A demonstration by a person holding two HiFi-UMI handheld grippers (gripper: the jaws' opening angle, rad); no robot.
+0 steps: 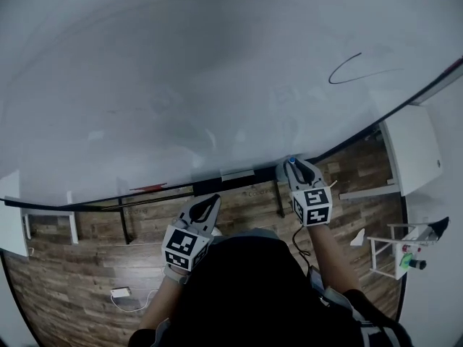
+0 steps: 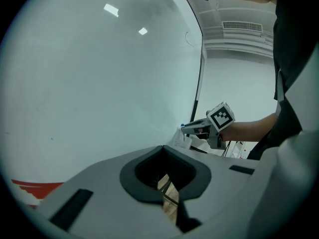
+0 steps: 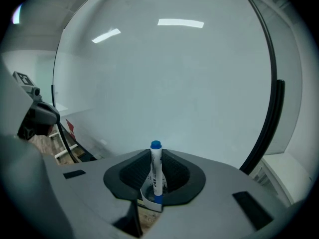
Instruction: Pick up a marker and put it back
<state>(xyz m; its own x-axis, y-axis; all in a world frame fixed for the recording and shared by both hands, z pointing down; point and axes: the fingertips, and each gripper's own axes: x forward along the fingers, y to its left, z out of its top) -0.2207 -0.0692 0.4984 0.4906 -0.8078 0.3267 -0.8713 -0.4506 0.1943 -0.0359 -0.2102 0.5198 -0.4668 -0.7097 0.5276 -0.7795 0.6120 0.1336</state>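
A white marker (image 3: 156, 171) with a blue cap stands upright between the jaws of my right gripper (image 3: 156, 178); its lower end sits by a small white holder piece. The pads close on it from both sides. In the head view the right gripper (image 1: 295, 168) reaches the lower edge of the whiteboard (image 1: 181, 85), and the blue cap of the marker (image 1: 291, 161) shows at its tip. My left gripper (image 1: 208, 202) hangs lower and to the left, off the board, with nothing in it. Its jaws (image 2: 167, 178) stand together, leaving only a thin slit.
A black ledge (image 1: 145, 197) runs along the whiteboard's lower edge, with a red object (image 1: 148, 188) lying on it. A white cabinet (image 1: 412, 147) and a small cart (image 1: 405, 248) stand at the right. On the wooden floor lies a power strip (image 1: 121, 293).
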